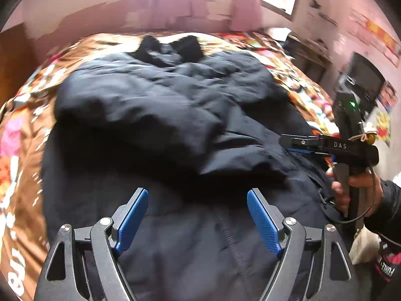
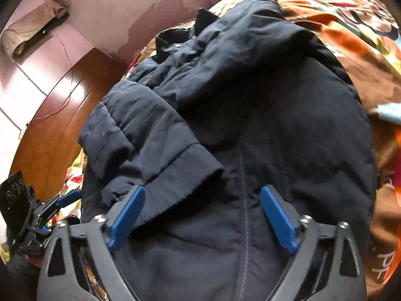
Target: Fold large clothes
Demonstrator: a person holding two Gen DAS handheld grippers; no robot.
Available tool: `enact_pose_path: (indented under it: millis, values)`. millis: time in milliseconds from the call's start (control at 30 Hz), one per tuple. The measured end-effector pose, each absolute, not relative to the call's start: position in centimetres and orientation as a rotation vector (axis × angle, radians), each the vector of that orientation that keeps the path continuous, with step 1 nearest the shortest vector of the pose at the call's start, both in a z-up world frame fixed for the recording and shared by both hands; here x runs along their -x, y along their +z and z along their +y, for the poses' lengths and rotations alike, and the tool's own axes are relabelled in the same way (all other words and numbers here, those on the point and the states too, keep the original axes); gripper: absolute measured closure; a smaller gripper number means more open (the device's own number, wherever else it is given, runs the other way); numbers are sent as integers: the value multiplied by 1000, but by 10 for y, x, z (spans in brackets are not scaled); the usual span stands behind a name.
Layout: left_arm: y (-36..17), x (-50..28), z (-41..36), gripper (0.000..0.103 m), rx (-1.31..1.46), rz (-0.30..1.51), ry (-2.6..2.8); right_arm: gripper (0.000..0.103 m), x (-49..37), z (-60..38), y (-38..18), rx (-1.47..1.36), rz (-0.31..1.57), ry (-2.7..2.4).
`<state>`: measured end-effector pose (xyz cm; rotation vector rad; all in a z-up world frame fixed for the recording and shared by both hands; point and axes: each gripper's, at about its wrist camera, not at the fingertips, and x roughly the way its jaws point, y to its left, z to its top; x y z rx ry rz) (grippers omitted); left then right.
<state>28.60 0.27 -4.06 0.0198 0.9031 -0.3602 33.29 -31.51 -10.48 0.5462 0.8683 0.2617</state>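
The dark padded jacket (image 1: 160, 115) lay spread across the bed (image 1: 22, 135) on its bright patterned cover, collar at the far end, both sleeves already folded in over the chest. As I judged it, the risk sat at the near hem: the puffy filling was slippery and thick, so a shallow pinch could catch only the top layer, and lifting that would drag the sleeves loose and undo the fold. On the left, the left tongs (image 1: 198, 219) stood wide apart above the lower hem, blue pads clear of the cloth, holding nothing. To the right, the right tongs (image 2: 203, 215) were also parted and empty; their left pad (image 2: 127, 215) looked just beside or brushing the sleeve cuff (image 2: 190, 168), though I could not tell which.
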Motion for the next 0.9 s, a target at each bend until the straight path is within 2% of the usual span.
enact_pose_path:
  millis: [33,100,133,200,300,567,900]
  values:
    - [-40,-286,9,23,-6,902,-342,38,-336,-312,-104,-551,871,270]
    - [-38,-287,23,22,26,899,-304,59,-344,-305,-106,-547,901,268]
    - [-37,-287,32,22,51,896,-274,64,-346,-304,-106,-540,917,252]
    - [-34,-289,47,22,96,891,-237,98,-348,-303,-107,-539,938,236]
    - [-29,-289,64,22,141,880,-193,100,-339,-308,-89,-501,872,246]
    - [-19,-308,92,22,109,836,-107,101,-329,-331,13,-216,589,64]
    - [-7,-459,63,22,57,777,-207,102,-409,-344,20,-50,537,26]
